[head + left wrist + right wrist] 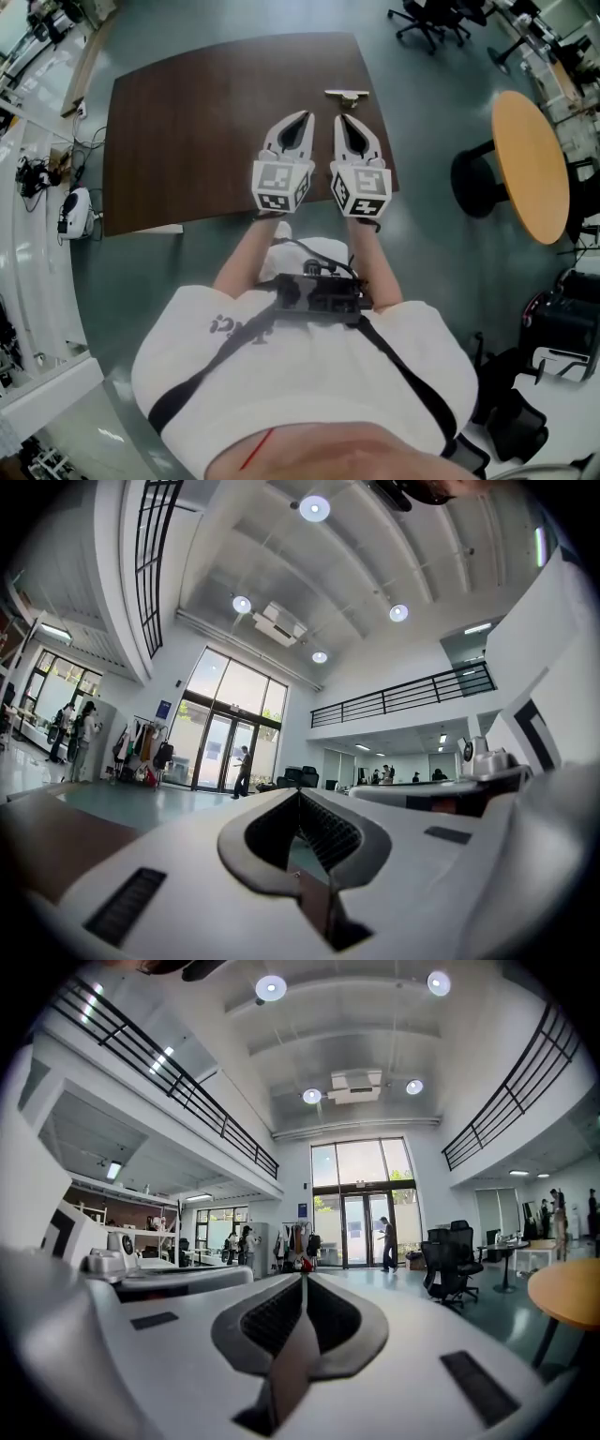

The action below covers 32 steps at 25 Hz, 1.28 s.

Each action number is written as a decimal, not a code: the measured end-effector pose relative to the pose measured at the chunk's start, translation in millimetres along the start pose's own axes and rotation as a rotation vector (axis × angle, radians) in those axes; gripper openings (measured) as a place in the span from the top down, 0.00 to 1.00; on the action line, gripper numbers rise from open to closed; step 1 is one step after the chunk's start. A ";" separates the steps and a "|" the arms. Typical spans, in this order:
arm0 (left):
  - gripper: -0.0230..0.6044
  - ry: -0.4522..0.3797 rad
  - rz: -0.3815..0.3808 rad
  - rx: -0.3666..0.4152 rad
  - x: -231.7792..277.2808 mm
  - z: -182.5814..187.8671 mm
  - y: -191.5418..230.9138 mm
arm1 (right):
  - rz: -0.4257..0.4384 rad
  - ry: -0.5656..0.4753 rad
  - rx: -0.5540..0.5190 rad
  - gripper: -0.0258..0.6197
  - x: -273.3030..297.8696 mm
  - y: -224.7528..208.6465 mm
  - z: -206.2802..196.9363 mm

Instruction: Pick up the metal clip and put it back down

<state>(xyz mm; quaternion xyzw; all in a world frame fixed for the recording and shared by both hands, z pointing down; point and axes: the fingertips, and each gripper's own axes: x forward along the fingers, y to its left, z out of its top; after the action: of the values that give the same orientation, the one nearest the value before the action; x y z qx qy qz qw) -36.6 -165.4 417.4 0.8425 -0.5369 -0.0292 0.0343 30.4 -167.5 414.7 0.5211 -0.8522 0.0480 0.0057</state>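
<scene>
Metal clip [346, 95] lies flat on the dark brown table [187, 141], close to its far edge and just beyond the tip of the right gripper [343, 117], which does not hold it. A person in a white shirt [309, 375] stands at the near edge of the table with a gripper in each hand, the two held side by side and level over the tabletop. The right gripper's fingers are pressed together at the tips with nothing between them. The left gripper [305, 114] likewise has its fingers closed tip to tip and empty, and sits well to the left of the clip. A round orange table [530, 164] and black office chairs [431, 19] stand beyond on the grey-green floor.
</scene>
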 end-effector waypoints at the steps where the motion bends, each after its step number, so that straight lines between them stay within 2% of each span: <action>1: 0.94 -0.001 -0.008 0.000 2.7 1.5 2.4 | -0.011 0.004 -0.004 0.95 3.4 -0.9 -0.1; 6: 0.94 0.034 -0.054 -0.005 10.0 -10.5 2.6 | -0.069 0.043 -0.003 0.95 5.1 -12.7 -13.2; 12: 0.94 0.142 -0.113 -0.044 9.1 -49.7 -9.4 | -0.149 0.126 0.034 0.95 -9.3 -35.7 -52.1; 18: 0.94 0.184 -0.153 -0.049 15.1 -56.8 -21.1 | -0.226 0.186 0.050 0.95 -22.3 -65.9 -65.8; 24: 0.94 0.243 -0.177 -0.054 12.7 -70.7 -24.1 | -0.262 0.286 0.064 0.95 -26.8 -78.9 -87.8; 32: 0.94 0.310 -0.187 -0.081 9.0 -91.7 -35.1 | -0.267 0.430 0.097 0.95 -45.7 -89.6 -128.9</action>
<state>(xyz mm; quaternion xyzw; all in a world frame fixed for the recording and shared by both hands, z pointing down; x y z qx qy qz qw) 6.8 -156.3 505.5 0.8811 -0.4427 0.0764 0.1480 125.8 -156.1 547.1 0.6063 -0.7519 0.1972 0.1679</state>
